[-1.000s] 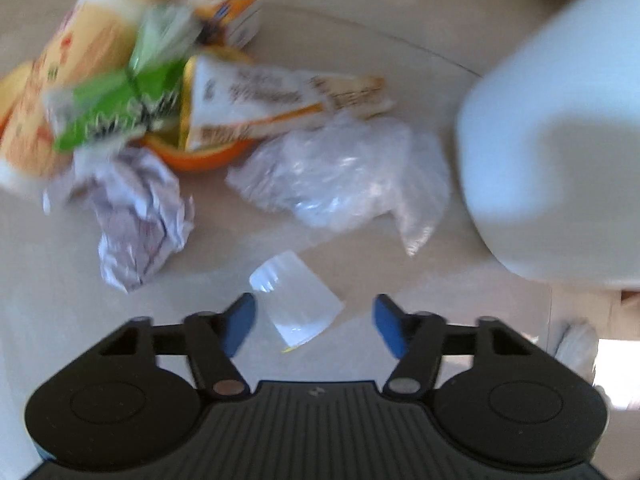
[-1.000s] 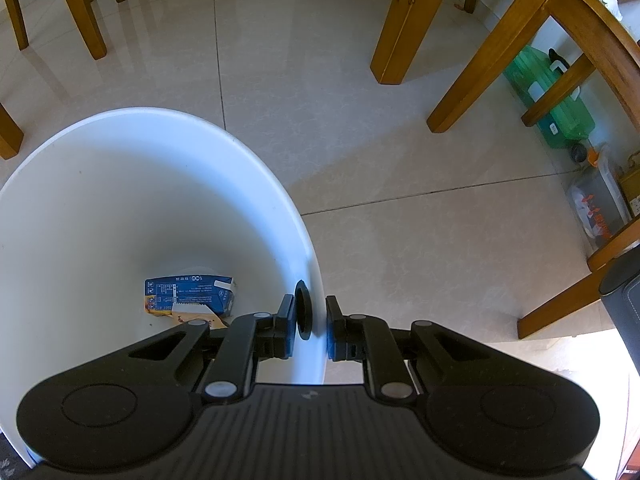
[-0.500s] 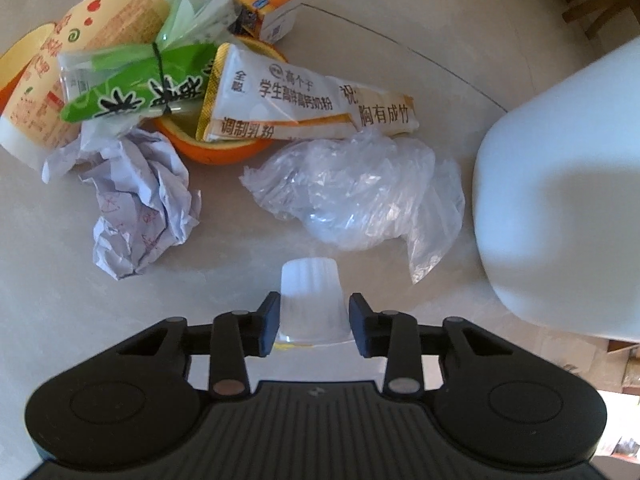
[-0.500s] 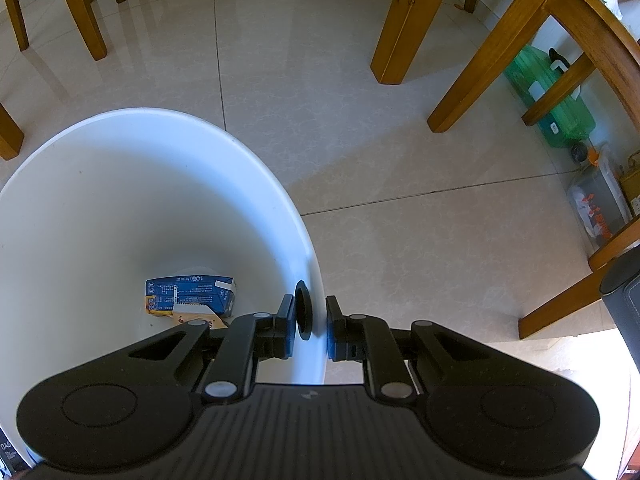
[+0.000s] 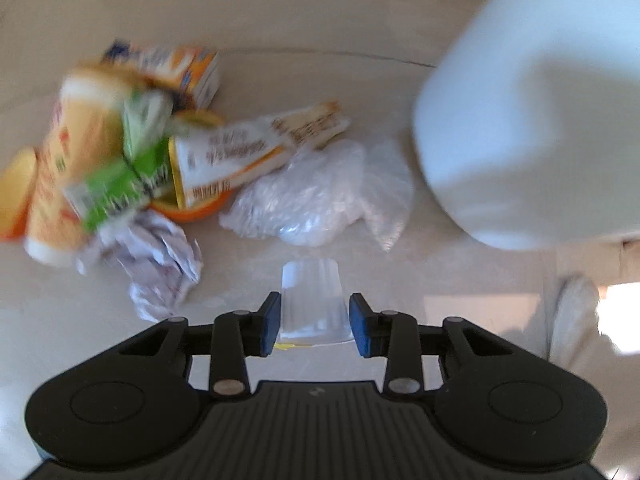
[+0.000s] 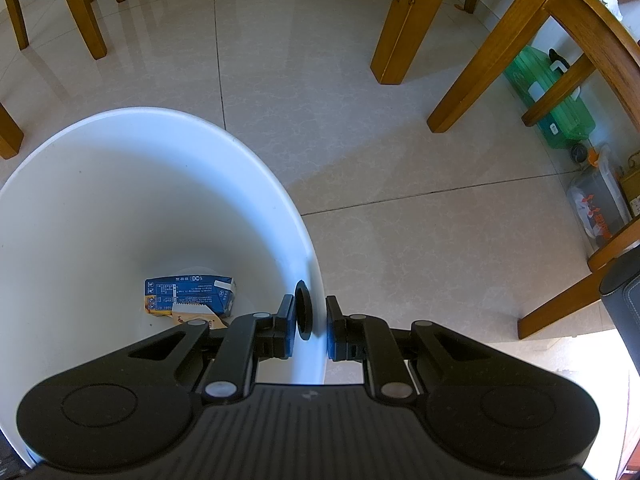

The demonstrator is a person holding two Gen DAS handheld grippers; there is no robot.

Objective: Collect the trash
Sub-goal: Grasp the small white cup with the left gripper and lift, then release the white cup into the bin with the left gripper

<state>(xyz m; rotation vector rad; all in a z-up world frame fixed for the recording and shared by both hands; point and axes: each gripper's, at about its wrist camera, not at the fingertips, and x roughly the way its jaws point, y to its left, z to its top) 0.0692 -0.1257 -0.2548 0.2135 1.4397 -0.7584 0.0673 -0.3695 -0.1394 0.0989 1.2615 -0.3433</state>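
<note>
White bin (image 6: 132,208) is held at its rim wall by the right gripper (image 6: 311,326), clamped tight, blue carton (image 6: 188,295) at its bottom; risk: thin rim slips or bin tips if the hold twists. Trash pile on the floor (image 5: 320,20), clear plastic bag (image 5: 316,200) and crumpled paper (image 5: 160,264) uncollected. Left gripper (image 5: 313,324) grasps the small clear plastic cup (image 5: 312,300), jaws having just closed on it; risk: flimsy cup buckles, squirts out, or misses the bin.

Right gripper (image 6: 311,326) jaws clamped on white bin (image 6: 168,216) rim; blue carton (image 6: 188,294) inside.
</note>
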